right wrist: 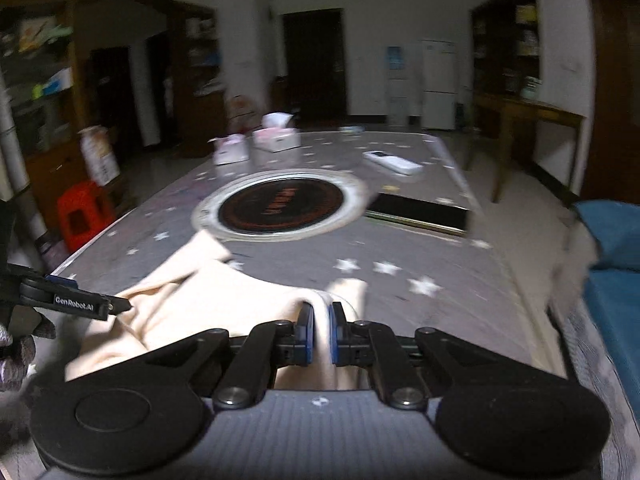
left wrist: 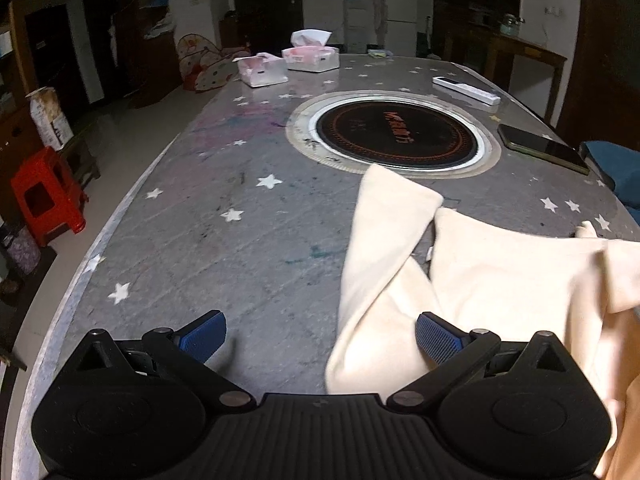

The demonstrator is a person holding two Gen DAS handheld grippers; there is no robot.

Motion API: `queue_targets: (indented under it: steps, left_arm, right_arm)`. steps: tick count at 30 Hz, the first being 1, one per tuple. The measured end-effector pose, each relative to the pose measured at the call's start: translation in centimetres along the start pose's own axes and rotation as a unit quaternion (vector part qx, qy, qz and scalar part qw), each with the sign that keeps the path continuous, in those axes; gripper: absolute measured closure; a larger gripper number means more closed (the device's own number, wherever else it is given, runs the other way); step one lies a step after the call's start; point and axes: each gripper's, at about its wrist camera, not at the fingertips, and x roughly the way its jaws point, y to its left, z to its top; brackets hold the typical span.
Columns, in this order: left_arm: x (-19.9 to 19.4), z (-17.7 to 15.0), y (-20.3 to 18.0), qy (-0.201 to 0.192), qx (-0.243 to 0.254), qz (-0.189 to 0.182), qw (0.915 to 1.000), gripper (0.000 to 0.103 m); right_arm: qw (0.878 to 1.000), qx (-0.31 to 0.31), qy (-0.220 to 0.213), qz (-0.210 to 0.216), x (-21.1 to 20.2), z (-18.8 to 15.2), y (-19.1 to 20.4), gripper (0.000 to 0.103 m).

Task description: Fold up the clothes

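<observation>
Right tool [right wrist: 321, 334] was clamped tight on a ridge of the cream garment [right wrist: 192, 304], with a fold of cloth pinched between the blue pads [right wrist: 306, 332]. Left tool [left wrist: 320, 338] stood wide open and held nothing; its right pad [left wrist: 438, 338] sat over the garment's near edge, its left pad over bare table [left wrist: 200, 220].

The garment lay on the near right part of the table, one sleeve-like strip [left wrist: 384, 216] reaching up to the rim of the round inset cooktop [left wrist: 396, 136]. Its right side looked lifted and bunched.

Step in hand, as I read it: carrying the pinched edge across for a fold. To do it well:
- keep the right grip shut and draw low and even, so the cloth lays flat rather than rolling
- left tool should pin or pinch the near edge first, or the whole piece drags
- keep the fold line clear of the phone [left wrist: 544, 148] and off the cooktop
- the grip looked to be on a thick bunch, so check that only the intended layers were caught
</observation>
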Motion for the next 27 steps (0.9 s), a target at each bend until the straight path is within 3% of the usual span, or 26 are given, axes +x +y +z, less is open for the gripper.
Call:
queue_targets:
  steps: [4, 15, 18, 20, 23, 27]
  left_arm:
    - [0.8, 0.7, -0.3, -0.004, 0.009, -0.009, 0.9999, 0.003]
    - [3.3, 1.6, -0.7, -0.009, 0.041, -0.035, 0.9985, 0.032]
    - [3.6, 1.9, -0.9, -0.012, 0.045, -0.047, 0.9978, 0.049]
    - [3.5, 2.0, -1.0, -0.017, 0.052, -0.051, 0.9972, 0.075]
    - [3.1, 1.9, -0.9, -0.026, 0.064, -0.044, 0.9966, 0.092]
    - [1.9, 1.6, 0.6, -0.038, 0.048, -0.035, 0.9975, 0.096]
  right_arm:
    - [0.999, 0.03, 0.007, -0.037, -1.8, -2.1, -2.3, 0.096]
    - [0.989, 0.103, 0.046, -0.092, -5.0, -7.4, -6.6, 0.096]
    - [0.988, 0.108, 0.05, -0.096, -5.0, -7.7, -6.9, 0.096]
    - [0.988, 0.109, 0.051, -0.096, -5.0, -7.8, -7.0, 0.096]
    - [0.988, 0.108, 0.053, -0.095, -4.8, -7.8, -6.9, 0.096]
    - [0.988, 0.106, 0.058, -0.095, -4.3, -8.0, -7.0, 0.096]
